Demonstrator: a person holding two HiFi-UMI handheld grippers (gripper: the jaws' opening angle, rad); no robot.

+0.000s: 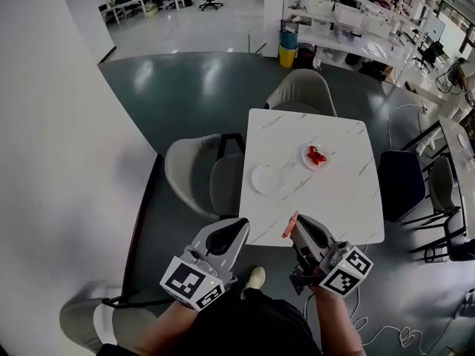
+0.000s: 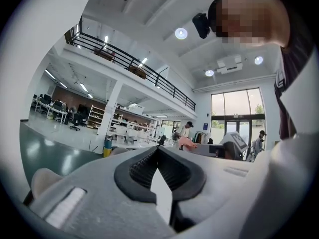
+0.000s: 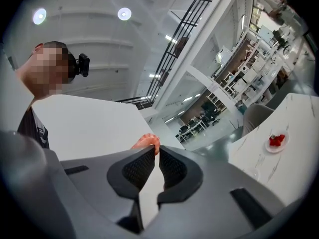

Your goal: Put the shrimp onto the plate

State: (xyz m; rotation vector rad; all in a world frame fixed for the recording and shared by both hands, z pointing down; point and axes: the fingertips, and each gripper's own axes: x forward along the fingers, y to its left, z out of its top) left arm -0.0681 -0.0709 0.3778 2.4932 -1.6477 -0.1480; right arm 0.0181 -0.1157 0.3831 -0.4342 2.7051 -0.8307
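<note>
- You are gripping the shrimp (image 3: 146, 142) in your right tongs (image 3: 155, 151): the jaws are pinching its near end, and the rest is poking out past the tips.
- You are holding your left tongs (image 2: 158, 151) closed, tip against tip, with nothing between them.
- In the head view, both tongs are hanging in front of your body at the near edge of the bench (image 1: 338, 206), with the shrimp showing just over that edge. How high it is riding above the bench cannot be told.
- The shrimp's long axis is running roughly along the line of the tongs, pointing away from you towards the far edge.
- Two plates are lying ahead of the shrimp:
  - The empty plate (image 1: 267, 178) is sitting nearer, slightly left of the tongs' line and close to the bench's left edge.
  - The second plate (image 1: 305, 159), carrying red pieces (image 1: 317, 156), is sitting farther in, about mid-bench.
- The task sentence is not saying which plate is meant.
- The right tongs are likely needing a forward reach and a downward tilt, because both gripper views are looking up towards the ceiling.
- The left tongs are lying about as near to the empty plate, but they are carrying nothing.
</note>
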